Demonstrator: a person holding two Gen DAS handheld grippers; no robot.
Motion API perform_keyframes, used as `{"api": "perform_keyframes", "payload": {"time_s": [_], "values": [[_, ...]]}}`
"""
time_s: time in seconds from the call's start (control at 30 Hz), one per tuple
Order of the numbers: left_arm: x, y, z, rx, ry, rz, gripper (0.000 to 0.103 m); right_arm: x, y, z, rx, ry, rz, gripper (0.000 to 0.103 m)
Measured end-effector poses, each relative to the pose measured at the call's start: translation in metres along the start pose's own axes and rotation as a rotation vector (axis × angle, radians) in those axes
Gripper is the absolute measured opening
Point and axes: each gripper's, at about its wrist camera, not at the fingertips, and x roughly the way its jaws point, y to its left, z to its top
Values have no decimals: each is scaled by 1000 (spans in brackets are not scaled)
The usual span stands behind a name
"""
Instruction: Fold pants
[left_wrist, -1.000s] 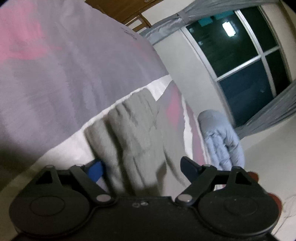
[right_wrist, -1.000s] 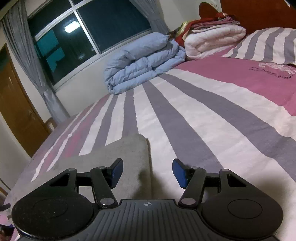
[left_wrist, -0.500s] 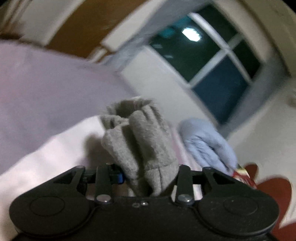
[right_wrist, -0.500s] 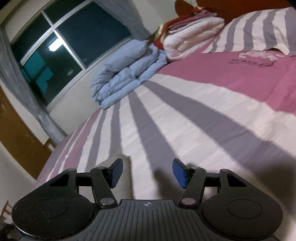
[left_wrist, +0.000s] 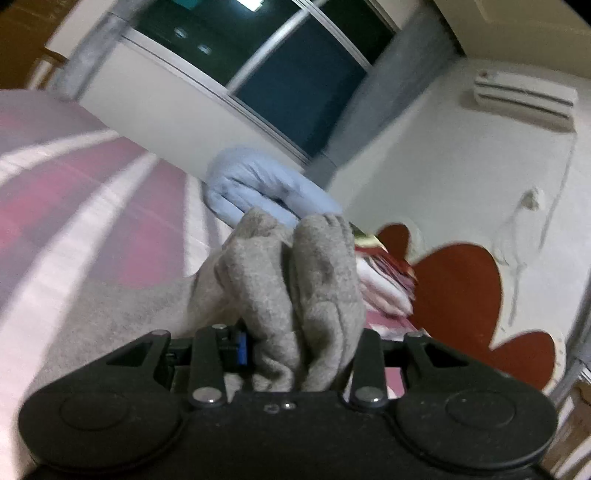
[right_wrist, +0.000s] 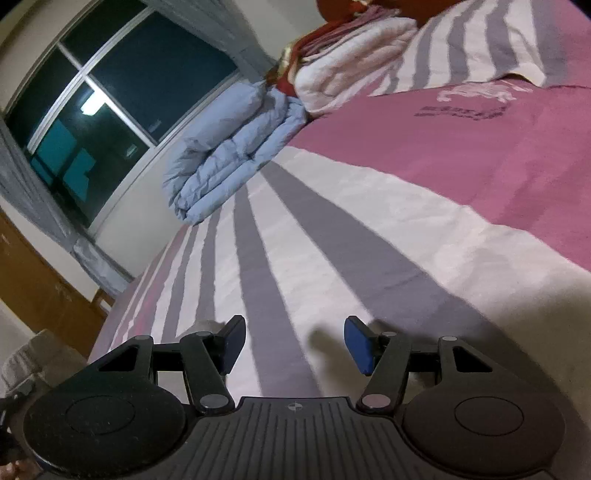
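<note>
The grey fleece pants (left_wrist: 291, 291) are bunched between the fingers of my left gripper (left_wrist: 295, 350), which is shut on a thick fold of them and holds it up above the striped bedspread (left_wrist: 92, 206). More grey fabric trails down to the left. My right gripper (right_wrist: 295, 343) is open and empty, just above the bedspread (right_wrist: 332, 240). A bit of the grey pants (right_wrist: 33, 354) shows at the far left edge of the right wrist view.
A folded light-blue duvet (right_wrist: 229, 147) lies at the far side of the bed under the window. A stack of folded white and red blankets (right_wrist: 351, 62) sits beside a striped pillow (right_wrist: 480, 48). A red headboard (left_wrist: 461, 295) stands against the wall.
My left gripper closed on the pants and lifted them, swinging toward the headboard. My right gripper stayed open and tilted, moving away from the pants.
</note>
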Motion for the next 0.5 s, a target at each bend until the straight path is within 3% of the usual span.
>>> {"api": "perform_keyframes", "payload": {"time_s": [0.2, 0.33, 0.5], "values": [[38, -37, -43, 122, 118, 8, 26, -9, -23, 8, 47, -7, -13, 60], [58, -65, -75, 367, 206, 88, 26, -11, -28, 12, 68, -11, -13, 60], [70, -85, -104, 488, 238, 138, 26, -9, -29, 9, 73, 3, -15, 60]]}}
